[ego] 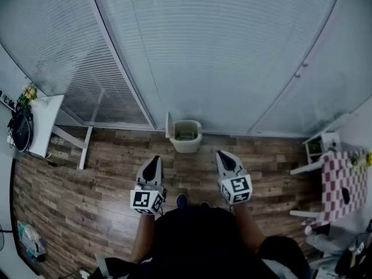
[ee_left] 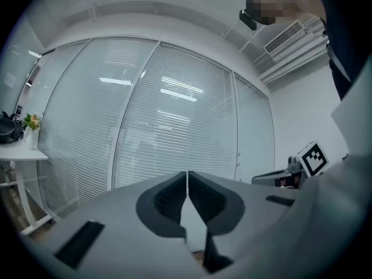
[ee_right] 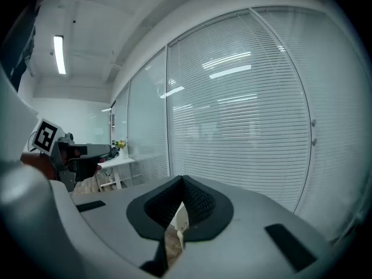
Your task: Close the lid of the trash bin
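Just in front of the person's body, both forearms reach forward side by side. The left gripper [ego: 153, 163] points level and the right gripper [ego: 225, 157] dips slightly, each with its jaws pressed together on nothing. Farther ahead on the wooden floor [ego: 104, 173], between the two and well apart from both, the trash bin [ego: 187, 139] stands against the blinds [ego: 203, 51], its lid [ego: 169, 125] upright at its left side.
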Demonstrator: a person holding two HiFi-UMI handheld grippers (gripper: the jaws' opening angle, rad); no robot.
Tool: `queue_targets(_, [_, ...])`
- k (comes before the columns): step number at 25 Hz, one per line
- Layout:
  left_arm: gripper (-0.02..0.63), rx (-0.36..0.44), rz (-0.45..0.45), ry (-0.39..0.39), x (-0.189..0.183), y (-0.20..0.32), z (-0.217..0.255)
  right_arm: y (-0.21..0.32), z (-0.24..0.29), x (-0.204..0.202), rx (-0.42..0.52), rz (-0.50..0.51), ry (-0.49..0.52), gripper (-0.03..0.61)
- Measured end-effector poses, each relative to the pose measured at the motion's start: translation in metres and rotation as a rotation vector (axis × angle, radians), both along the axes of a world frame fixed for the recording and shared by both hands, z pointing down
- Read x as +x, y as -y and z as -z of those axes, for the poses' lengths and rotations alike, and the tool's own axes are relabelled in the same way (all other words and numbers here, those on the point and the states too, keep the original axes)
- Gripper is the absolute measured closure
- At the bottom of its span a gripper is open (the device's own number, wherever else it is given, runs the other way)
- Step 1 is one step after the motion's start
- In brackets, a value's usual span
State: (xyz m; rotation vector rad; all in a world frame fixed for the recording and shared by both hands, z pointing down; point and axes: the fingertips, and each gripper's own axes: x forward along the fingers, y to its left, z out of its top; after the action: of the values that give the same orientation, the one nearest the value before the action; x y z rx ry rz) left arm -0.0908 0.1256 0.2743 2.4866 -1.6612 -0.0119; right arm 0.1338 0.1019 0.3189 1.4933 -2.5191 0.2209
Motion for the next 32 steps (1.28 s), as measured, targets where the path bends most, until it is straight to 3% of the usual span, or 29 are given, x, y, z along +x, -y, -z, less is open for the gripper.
queue_targets(10, [0.606, -0.022, 0.033, -0.046, -0.021, 0.008, -0.006, 0.009, 0.004, -0.009, -0.002, -0.002, -0.014, 0.575])
queue_targets(15, [0.606, -0.006, 0.036, -0.072, -0.027, 0.007, -0.003, 0.010, -0.004, -0.010, -0.060, -0.006, 0.056, 0.574])
queue_targets(21, [0.604, 0.006, 0.039, -0.035, -0.029, 0.016, -0.003, 0.012, -0.002, -0.012, -0.058, -0.018, 0.059, 0.574])
queue_targets(22, [0.551, 0.000, 0.030, -0.027, -0.027, 0.017, -0.005, 0.012, -0.002, -0.013, -0.054, -0.013, 0.053, 0.574])
queue_targets(23, [0.415, -0.016, 0.016, -0.016, -0.025, 0.019, -0.009, 0.012, -0.002, -0.014, -0.048, -0.005, 0.045, 0.574])
queue_targets(24, [0.359, -0.036, 0.005, -0.004, -0.023, 0.020, -0.015, 0.012, -0.002, -0.016, -0.041, 0.004, 0.037, 0.574])
queue_targets(32, [0.350, -0.048, -0.019, 0.010, -0.029, 0.025, -0.025, 0.009, -0.007, -0.026, -0.058, -0.005, 0.034, 0.574])
